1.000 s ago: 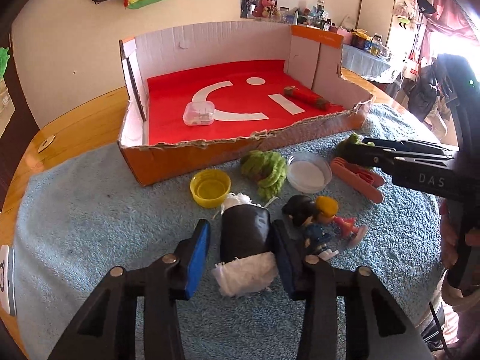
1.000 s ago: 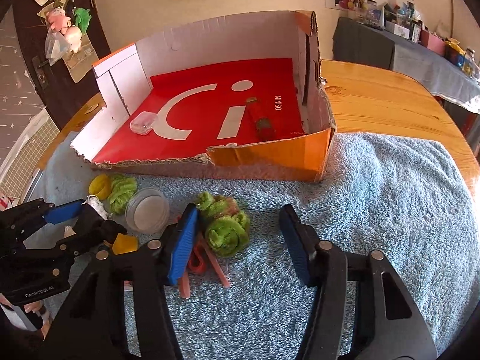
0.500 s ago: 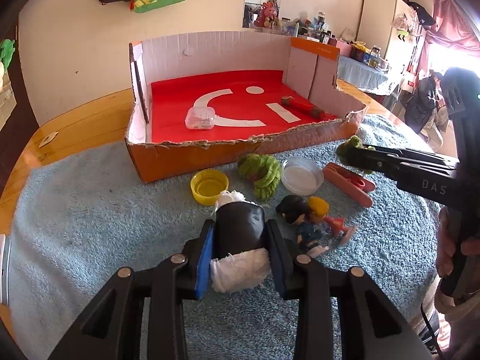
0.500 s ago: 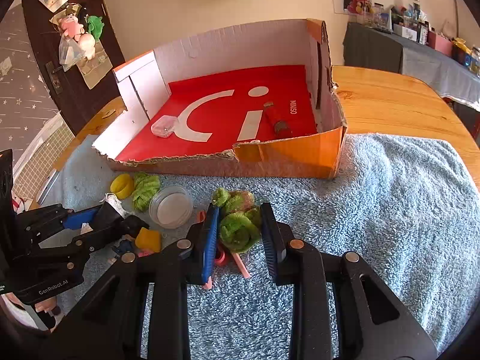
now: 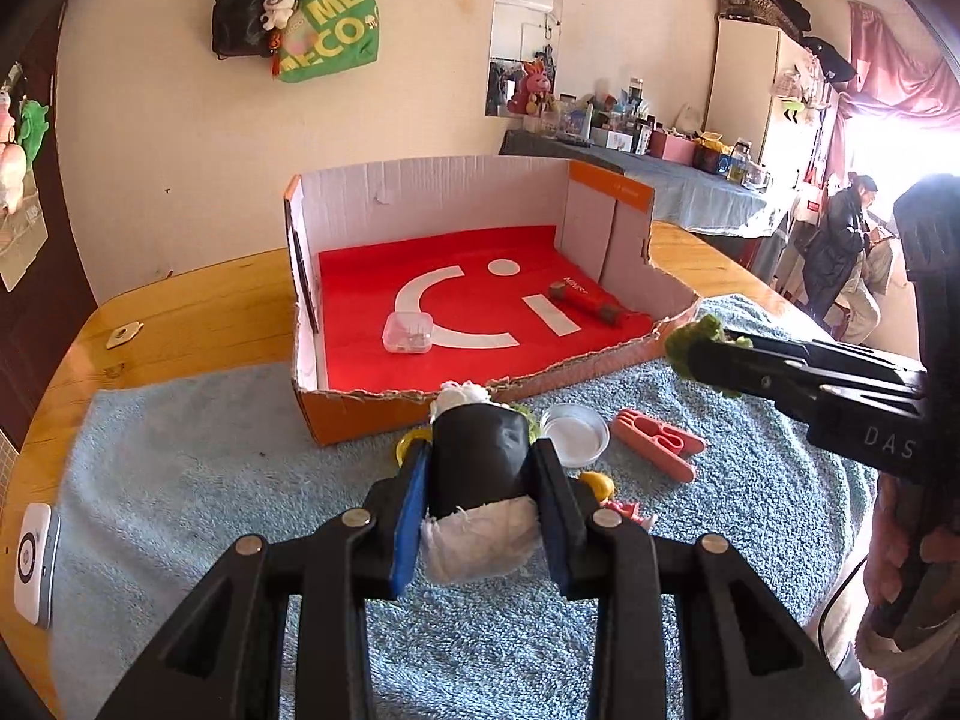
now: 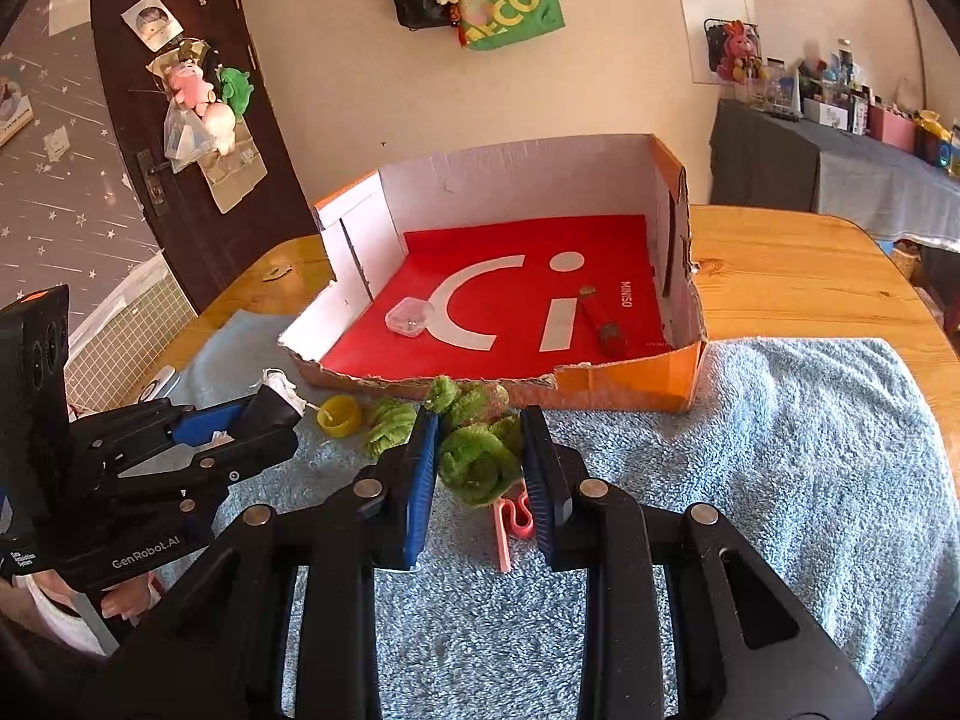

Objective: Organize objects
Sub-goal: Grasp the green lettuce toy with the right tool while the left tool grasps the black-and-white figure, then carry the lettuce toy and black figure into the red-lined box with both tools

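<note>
A green tote bag (image 5: 329, 36) with pale lettering hangs on the cream wall beside a black bag (image 5: 246, 12), with a small panda charm (image 5: 277, 0) dangling between them. Soft toys in a clear bag (image 6: 198, 114) hang on a dark wooden door (image 6: 180, 120), while a pink plush rabbit (image 5: 531, 87) stands among bottles and boxes on a cloth-draped side table (image 5: 690, 192). A person in a dark coat (image 5: 837, 246) stands near the bright window with pink curtains (image 5: 900, 72).
</note>
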The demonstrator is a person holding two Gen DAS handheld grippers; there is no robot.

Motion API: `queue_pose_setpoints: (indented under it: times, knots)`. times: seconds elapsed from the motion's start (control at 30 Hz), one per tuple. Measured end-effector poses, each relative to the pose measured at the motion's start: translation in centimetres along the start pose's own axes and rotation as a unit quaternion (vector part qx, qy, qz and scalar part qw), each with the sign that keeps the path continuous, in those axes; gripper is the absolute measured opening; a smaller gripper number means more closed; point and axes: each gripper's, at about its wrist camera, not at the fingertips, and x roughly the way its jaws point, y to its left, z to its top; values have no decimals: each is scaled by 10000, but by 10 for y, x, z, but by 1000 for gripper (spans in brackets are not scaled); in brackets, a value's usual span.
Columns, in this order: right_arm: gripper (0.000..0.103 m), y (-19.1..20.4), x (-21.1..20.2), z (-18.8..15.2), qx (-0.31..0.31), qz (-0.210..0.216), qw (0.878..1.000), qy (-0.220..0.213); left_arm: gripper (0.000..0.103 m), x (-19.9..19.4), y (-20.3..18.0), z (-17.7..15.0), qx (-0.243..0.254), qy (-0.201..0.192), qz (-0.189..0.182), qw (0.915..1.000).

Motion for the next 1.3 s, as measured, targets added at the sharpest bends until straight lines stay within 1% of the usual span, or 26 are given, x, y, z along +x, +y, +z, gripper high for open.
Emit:
queue_pose_setpoints:
  times: [0.4,0.57,0.67,0.8,0.97,1.13,1.3]
  knots:
    - [26,2,-2,0,-20,26,10000,-18,35,-6,0,11,53,-141,6,9999]
    - [26,2,1,13,-119,18,9999,-45,35,-2,8,24,79,-204,120,9997]
    - [26,3,6,23,-224,-46,9997,-52,35,3,14,33,87,-163,150,9997]
    - [26,1,20,37,-319,-109,9994,80,35,16,20,47,198,23,146,9997]
    - [26,-3,42,53,-486,-238,9979,362,35,40,29,60,370,505,87,9980]
    - [26,-15,68,66,-458,-227,9958,761,35,60,33,66,723,955,67,9928]
    - [26,-23,93,70,-451,-248,9918,1168,35,79,37,73,848,1338,-27,9874]
